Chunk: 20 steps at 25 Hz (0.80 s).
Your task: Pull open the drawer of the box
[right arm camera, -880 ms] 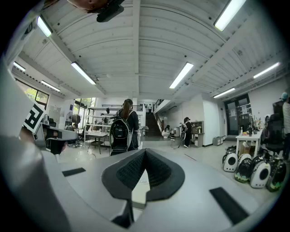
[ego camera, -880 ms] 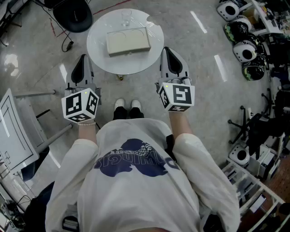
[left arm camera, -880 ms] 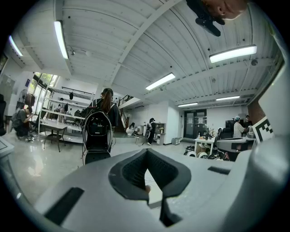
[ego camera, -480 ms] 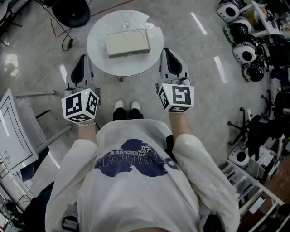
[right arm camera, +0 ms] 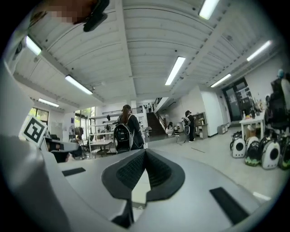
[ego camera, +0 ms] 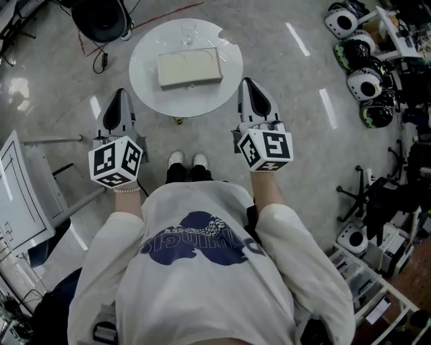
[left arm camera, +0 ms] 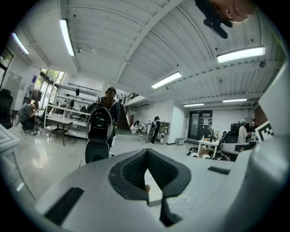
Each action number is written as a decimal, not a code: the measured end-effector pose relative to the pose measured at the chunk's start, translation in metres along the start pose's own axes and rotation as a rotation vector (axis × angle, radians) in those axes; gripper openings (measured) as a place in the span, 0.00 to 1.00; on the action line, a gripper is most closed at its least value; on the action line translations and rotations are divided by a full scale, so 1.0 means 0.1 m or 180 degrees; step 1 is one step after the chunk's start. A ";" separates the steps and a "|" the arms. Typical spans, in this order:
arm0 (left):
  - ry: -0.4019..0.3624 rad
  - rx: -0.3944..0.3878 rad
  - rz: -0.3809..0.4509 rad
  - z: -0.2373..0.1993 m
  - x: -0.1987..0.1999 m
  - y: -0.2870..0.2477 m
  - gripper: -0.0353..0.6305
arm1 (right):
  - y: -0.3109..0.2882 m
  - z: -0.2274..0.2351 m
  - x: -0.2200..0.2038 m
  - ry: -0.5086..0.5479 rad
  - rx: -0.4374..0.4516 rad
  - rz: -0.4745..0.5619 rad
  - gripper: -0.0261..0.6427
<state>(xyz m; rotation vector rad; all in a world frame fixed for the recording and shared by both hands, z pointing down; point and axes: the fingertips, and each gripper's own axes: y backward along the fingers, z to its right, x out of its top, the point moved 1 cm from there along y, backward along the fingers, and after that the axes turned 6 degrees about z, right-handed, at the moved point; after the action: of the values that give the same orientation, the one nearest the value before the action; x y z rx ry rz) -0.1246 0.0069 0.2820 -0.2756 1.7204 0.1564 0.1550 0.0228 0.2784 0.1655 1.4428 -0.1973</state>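
Note:
A flat cream box lies on a small round white table in front of me in the head view. My left gripper hangs shut beside the table's left edge, clear of the box. My right gripper is shut too, at the table's right edge, also apart from the box. Both point forward and hold nothing. In the left gripper view the left gripper shows closed dark pads against the room beyond. The right gripper view shows the right gripper the same way. The box's drawer front cannot be made out.
A clear glass stands at the table's far rim. A black chair base sits behind the table. White and black robot pods crowd the right. A white frame stands at left. People stand far off.
Both grippers have drifted slightly: the left a little down and left, the right a little right. The view has shifted a bit; the box and table stay put.

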 end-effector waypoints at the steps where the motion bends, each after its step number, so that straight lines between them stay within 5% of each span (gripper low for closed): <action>1: 0.0045 0.0040 -0.0006 -0.03 0.01 0.01 0.06 | 0.01 0.08 0.02 -0.0136 -0.0025 0.0032 0.03; 10: 0.0124 0.0242 -0.0182 -0.20 -0.09 0.13 0.12 | 0.09 0.60 0.11 -0.0347 -0.0062 0.0142 0.12; 20: 0.0144 0.0337 -0.0312 -0.24 -0.19 0.15 0.19 | -0.09 0.62 0.03 -0.0347 0.0011 0.0093 0.15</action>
<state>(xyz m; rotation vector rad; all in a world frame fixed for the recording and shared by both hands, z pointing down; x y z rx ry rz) -0.1486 0.0172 0.3041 -0.2863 1.7498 -0.0130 0.2134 -0.0005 0.2835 0.1762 1.3309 -0.1822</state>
